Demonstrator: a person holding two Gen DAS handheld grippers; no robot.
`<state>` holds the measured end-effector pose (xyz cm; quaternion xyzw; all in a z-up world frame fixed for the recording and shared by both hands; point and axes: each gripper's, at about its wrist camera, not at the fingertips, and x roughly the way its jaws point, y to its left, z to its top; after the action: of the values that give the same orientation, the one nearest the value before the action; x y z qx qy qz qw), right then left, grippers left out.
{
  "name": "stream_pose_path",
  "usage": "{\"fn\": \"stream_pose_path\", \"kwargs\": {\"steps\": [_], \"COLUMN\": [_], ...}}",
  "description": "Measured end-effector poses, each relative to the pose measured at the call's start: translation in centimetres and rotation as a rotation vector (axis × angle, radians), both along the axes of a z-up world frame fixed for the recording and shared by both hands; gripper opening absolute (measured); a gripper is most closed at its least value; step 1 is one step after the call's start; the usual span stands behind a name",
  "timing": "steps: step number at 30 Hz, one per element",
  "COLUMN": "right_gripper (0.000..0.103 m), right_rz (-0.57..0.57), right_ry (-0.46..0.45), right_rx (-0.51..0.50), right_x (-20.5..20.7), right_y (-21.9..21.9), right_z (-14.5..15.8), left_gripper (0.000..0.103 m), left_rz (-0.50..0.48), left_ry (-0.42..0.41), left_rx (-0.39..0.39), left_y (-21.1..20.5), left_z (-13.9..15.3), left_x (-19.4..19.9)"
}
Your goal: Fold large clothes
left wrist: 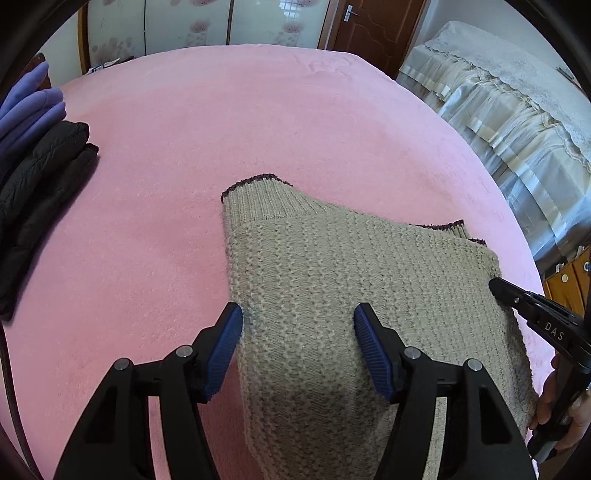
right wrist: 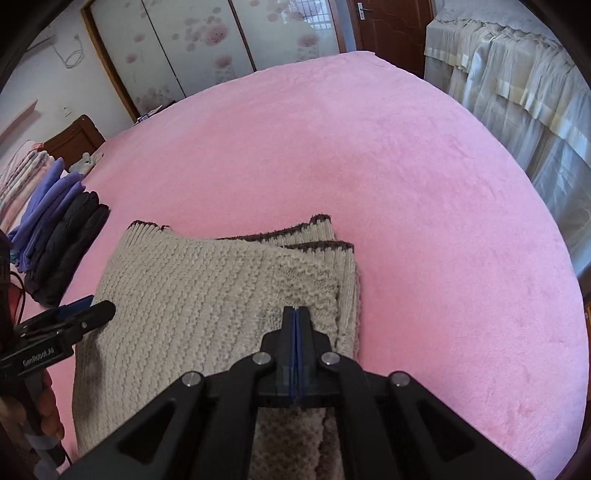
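Nearest, left gripper [left wrist: 298,325] with blue ribbed pads, jaws apart, straddling a raised fold of beige chunky-knit sweater [left wrist: 332,288]; pad contact with the knit not clear. Right gripper [right wrist: 296,314] clamped tight, pads together, above the sweater's right edge; whether any knit is pinched cannot be told. Folded in layers on the pink plush bed cover [left wrist: 221,129], dark brown trimmed ribbed hems at the far side. At the bed's left edge, a folded black quilted jacket [left wrist: 40,192], and just beyond, touching it, folded purple garments [left wrist: 26,110]. Farther off, frosted sliding doors with pink flower print [right wrist: 192,44], a brown wooden door [left wrist: 373,26], and pale lace-covered furniture [left wrist: 498,96] at right.
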<state>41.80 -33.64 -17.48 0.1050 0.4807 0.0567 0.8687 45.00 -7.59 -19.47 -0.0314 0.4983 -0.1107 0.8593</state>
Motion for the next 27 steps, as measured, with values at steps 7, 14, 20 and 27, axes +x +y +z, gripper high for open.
{"fn": "stream_pose_path", "kwargs": {"steps": [7, 14, 20, 27], "right_gripper": [0.003, 0.022, 0.057, 0.095], "right_rz": [-0.014, -0.026, -0.002, 0.082], "right_ry": [0.000, -0.042, -0.080, -0.106], "right_rx": [0.012, 0.085, 0.110, 0.138], "right_x": [-0.4, -3.5, -7.2, -10.9], "right_y": [0.6, -0.3, -0.7, -0.9], "right_z": [1.0, 4.0, 7.0, 8.9], "left_gripper": [0.063, 0.065, 0.085, 0.101], "left_rz": [0.018, 0.005, -0.061, -0.162], "left_ry": [0.027, -0.003, -0.101, -0.078], "left_rx": [-0.019, 0.009, 0.061, 0.011], "left_y": [0.7, 0.9, 0.6, 1.1], "left_z": [0.3, 3.1, 7.1, 9.3], "left_x": [0.0, -1.9, -4.8, -7.6]}}
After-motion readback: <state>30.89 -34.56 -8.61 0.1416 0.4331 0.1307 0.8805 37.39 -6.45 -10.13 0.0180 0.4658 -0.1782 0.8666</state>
